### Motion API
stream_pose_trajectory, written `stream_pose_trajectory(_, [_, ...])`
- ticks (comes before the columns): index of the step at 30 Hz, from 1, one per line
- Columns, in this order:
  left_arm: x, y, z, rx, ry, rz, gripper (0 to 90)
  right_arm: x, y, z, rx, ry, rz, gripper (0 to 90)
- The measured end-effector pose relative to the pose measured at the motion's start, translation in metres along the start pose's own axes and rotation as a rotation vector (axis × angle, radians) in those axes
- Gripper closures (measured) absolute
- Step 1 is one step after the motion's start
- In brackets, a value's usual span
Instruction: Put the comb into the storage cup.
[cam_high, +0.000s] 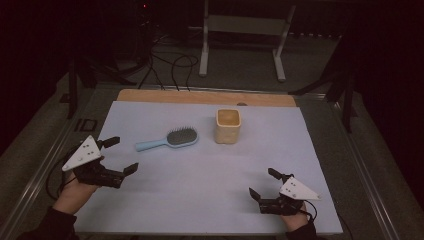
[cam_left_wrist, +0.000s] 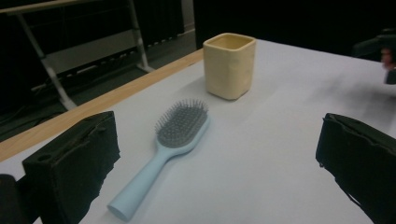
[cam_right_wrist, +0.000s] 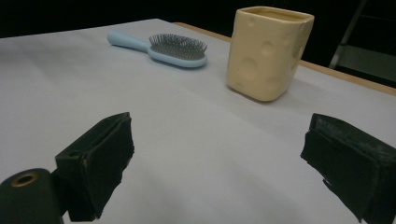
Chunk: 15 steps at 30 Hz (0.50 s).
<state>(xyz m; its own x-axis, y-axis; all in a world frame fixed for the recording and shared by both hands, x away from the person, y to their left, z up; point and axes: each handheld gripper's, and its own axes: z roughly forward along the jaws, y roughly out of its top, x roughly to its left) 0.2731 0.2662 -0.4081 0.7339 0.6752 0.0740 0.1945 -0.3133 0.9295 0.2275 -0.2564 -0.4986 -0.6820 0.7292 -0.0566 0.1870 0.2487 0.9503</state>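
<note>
I see the hairbrush (cam_high: 170, 139) lying bristles-up just left of the cup (cam_high: 228, 126), whose inside stays hidden. My left gripper (cam_high: 120, 155) and right gripper (cam_high: 262, 183) hover, fingers spread, empty.

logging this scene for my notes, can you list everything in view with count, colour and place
hairbrush: 1, light blue with dark bristles, lying bristles up left of centre on the sheet, handle toward the left
square cup: 1, pale yellow with dimpled sides, upright, right of the hairbrush and apart from it
table sheet: 1, pale lilac-white, covering the table top
wooden table edge: 1, light brown, bare along the far side
metal frame: 1, white-grey, on the floor beyond the table
cables: several, black, on the floor behind the table
left tongs: 1, black with grey plate, near left, open, empty
right tongs: 1, black with grey plate, near right, open, empty
hands: 2, at the near edge, holding the tongs
</note>
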Motion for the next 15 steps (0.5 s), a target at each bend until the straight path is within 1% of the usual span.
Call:
stream_pose_trajectory(2, [0.002,0.001,0.002,0.005,-0.004,-0.002,0.0,0.000,0.000,0.000,0.000,0.001,-0.001,8.0])
stream_pose_trajectory(3, [0.006,0.002,0.006,0.026,0.029,-0.006,0.0,0.000,0.000,0.000,0.000,0.004,0.001,8.0])
stream_pose_trajectory(4, [0.007,0.002,0.009,0.031,0.034,-0.009,0.0,0.000,0.000,0.000,0.002,0.003,0.000,8.0])
stream_pose_trajectory(6, [0.010,0.003,0.010,0.033,0.032,-0.010,0.0,0.000,0.000,0.000,0.002,0.003,0.000,8.0])
stream_pose_trajectory(9, [0.016,0.003,0.018,0.052,0.044,-0.014,0.0,0.000,0.000,0.000,-0.003,0.005,0.001,8.0])
stream_pose_trajectory(12, [0.019,0.003,0.022,0.058,0.040,-0.016,0.0,0.000,0.000,0.000,-0.005,0.007,0.002,8.0])
stream_pose_trajectory(13, [0.023,0.003,0.025,0.068,0.041,-0.017,0.0,0.000,0.000,0.000,-0.004,0.007,0.006,8.0])
stream_pose_trajectory(15, [0.026,0.002,0.028,0.072,0.044,-0.025,0.0,0.000,0.000,0.000,-0.005,0.008,0.005,8.0])
